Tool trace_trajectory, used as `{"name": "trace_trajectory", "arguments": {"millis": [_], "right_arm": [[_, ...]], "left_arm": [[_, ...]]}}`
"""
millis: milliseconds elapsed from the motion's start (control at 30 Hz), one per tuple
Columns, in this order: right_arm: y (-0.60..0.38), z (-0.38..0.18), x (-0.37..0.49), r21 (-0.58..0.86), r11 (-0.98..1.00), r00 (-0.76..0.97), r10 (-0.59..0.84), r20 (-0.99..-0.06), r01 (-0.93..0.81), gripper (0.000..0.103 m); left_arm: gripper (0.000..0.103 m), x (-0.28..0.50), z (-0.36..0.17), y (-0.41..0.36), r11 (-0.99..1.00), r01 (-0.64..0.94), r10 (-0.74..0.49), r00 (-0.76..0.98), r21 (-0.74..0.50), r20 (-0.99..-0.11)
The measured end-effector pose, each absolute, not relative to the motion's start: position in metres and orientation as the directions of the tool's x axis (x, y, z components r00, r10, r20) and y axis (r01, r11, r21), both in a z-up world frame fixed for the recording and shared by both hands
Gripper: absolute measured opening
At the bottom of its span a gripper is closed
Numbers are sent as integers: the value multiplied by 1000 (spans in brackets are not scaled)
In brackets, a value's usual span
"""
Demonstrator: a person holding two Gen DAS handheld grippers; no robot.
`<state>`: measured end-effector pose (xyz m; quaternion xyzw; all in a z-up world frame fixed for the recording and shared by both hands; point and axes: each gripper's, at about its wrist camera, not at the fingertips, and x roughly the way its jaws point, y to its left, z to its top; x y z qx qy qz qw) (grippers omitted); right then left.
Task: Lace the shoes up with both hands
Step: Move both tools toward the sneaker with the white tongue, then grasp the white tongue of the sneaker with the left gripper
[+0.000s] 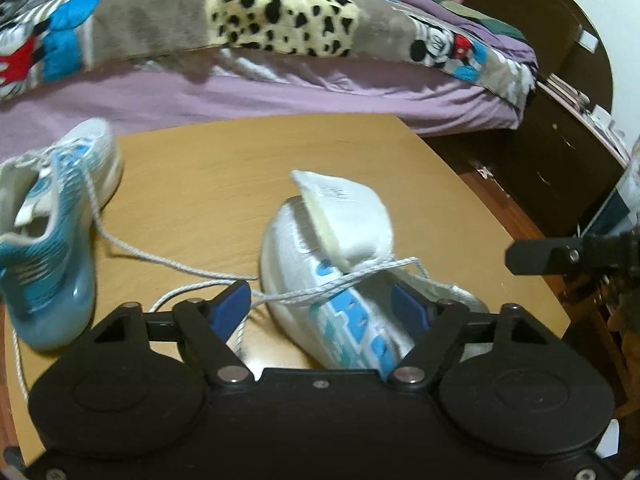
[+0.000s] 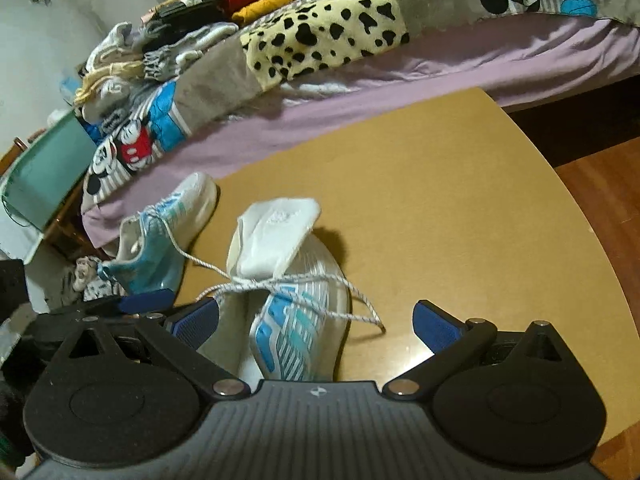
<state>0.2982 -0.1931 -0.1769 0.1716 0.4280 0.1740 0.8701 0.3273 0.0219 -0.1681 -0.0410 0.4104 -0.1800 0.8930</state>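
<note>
**Two claw cameras, one shoe between them**

Each camera sits just behind its own claw and looks forward and down along the fingers. The left claw (image 1: 324, 302) camera is close above the near shoe (image 1: 340, 280), facing the bed (image 1: 280, 92) straight ahead. The right claw (image 2: 316, 320) camera views the same shoe (image 2: 292, 304) from its other side. Both share the surface (image 1: 208, 184), the far shoe (image 1: 60, 216) and the bed.

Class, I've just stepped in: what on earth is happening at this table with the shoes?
A person holds two grippers over a wooden table to lace shoes. Both the left gripper and right gripper are open and hold nothing. The near shoe sits between them, its tongue flipped up and its lace loose across it. A second shoe stands to the left.
</note>
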Motion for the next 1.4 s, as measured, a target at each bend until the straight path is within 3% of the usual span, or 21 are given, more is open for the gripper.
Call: {"name": "trace_trajectory", "arguments": {"millis": [200,267,367,567,667,1100,1400], "right_arm": [[-198,-180,304,500,849,563,500,-658,-170,84],[-197,-180,305,502,847,561,504,-657,-172,79],[-195,-181,306,503,847,559,504,-659,-170,73],[-193,-183,307,501,846,560,507,-655,-180,70],[-193,-181,307,479,859,576,487,-656,-181,77],[-187,-179,304,397,891,603,444,-663,-220,78],[-173,-181,303,301,921,614,389,-687,-247,79]], "left_arm": [[70,334,-170,4,930,320,-346,601,-180,-721],[50,336,-172,-1,929,330,-344,595,-169,-727],[32,337,-174,-7,928,350,-326,592,-130,-737],[9,336,-172,-2,934,337,-311,612,-117,-727],[3,332,-167,0,935,335,-315,629,-118,-710],[3,317,-146,62,985,160,-162,721,-66,-674],[2,310,-160,119,1000,-12,10,665,3,-746]]}}
